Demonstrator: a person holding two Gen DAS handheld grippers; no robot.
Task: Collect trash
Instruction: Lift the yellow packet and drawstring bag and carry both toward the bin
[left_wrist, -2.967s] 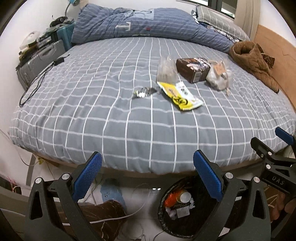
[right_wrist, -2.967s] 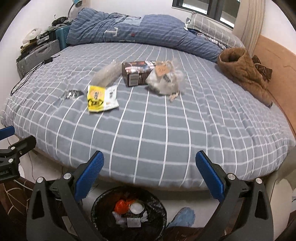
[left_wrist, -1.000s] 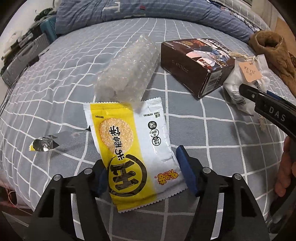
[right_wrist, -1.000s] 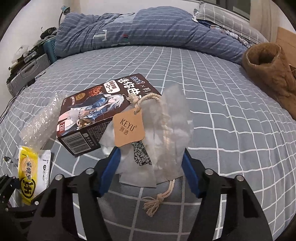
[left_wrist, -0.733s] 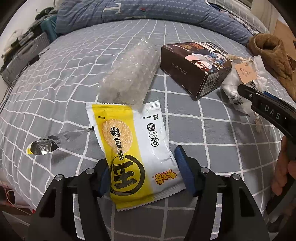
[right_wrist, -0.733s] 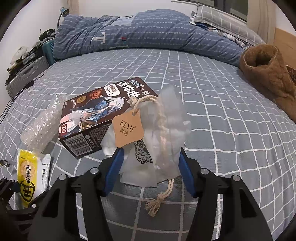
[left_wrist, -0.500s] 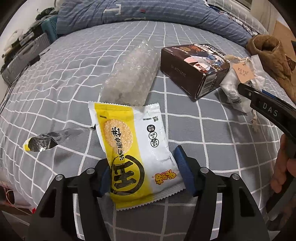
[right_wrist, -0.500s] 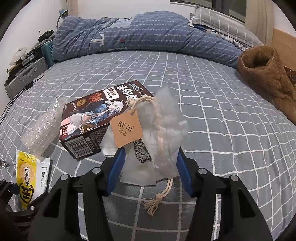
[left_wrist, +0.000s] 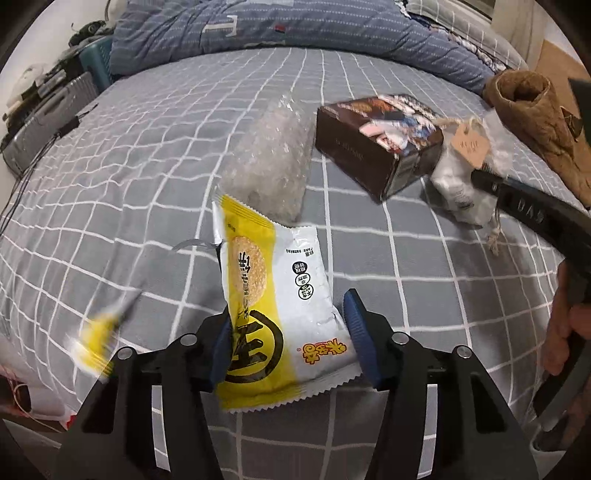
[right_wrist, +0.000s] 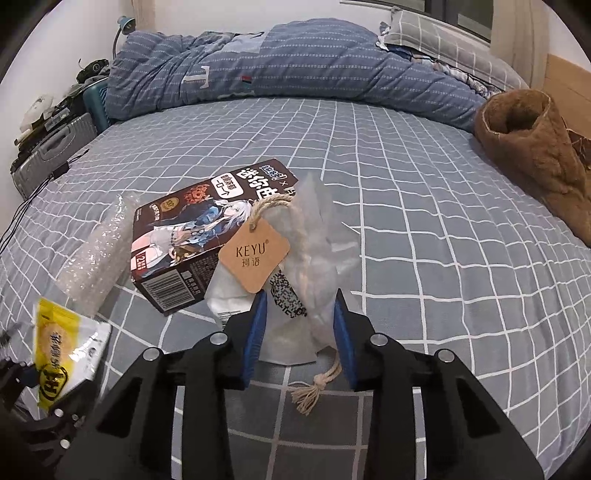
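Observation:
A yellow and white snack wrapper (left_wrist: 273, 302) lies between the blue pads of my left gripper (left_wrist: 290, 343). The jaws are closing, both pads press on its edges, and its left side buckles upward. The same wrapper (right_wrist: 62, 350) shows at the lower left of the right wrist view. My right gripper (right_wrist: 299, 339) is closing on a translucent drawstring bag (right_wrist: 314, 258) with a brown KEYU tag (right_wrist: 255, 254); the pads squeeze the bag's lower part. In the left wrist view that bag (left_wrist: 461, 184) sits under the right gripper's black arm (left_wrist: 535, 214).
On the grey checked bed (right_wrist: 443, 258) lie a bubble-wrap pouch (left_wrist: 269, 166), a dark printed box (left_wrist: 373, 147) and a blurred foil scrap (left_wrist: 96, 339). A brown fleece garment (right_wrist: 535, 155) lies at the right, a blue duvet (right_wrist: 295, 62) at the back, a suitcase (right_wrist: 48, 155) beside the bed.
Both pairs of jaws have narrowed onto their things. The wrapper's left edge has bent up, the bag is pinched thinner, and the foil scrap has gone blurred and shifted.

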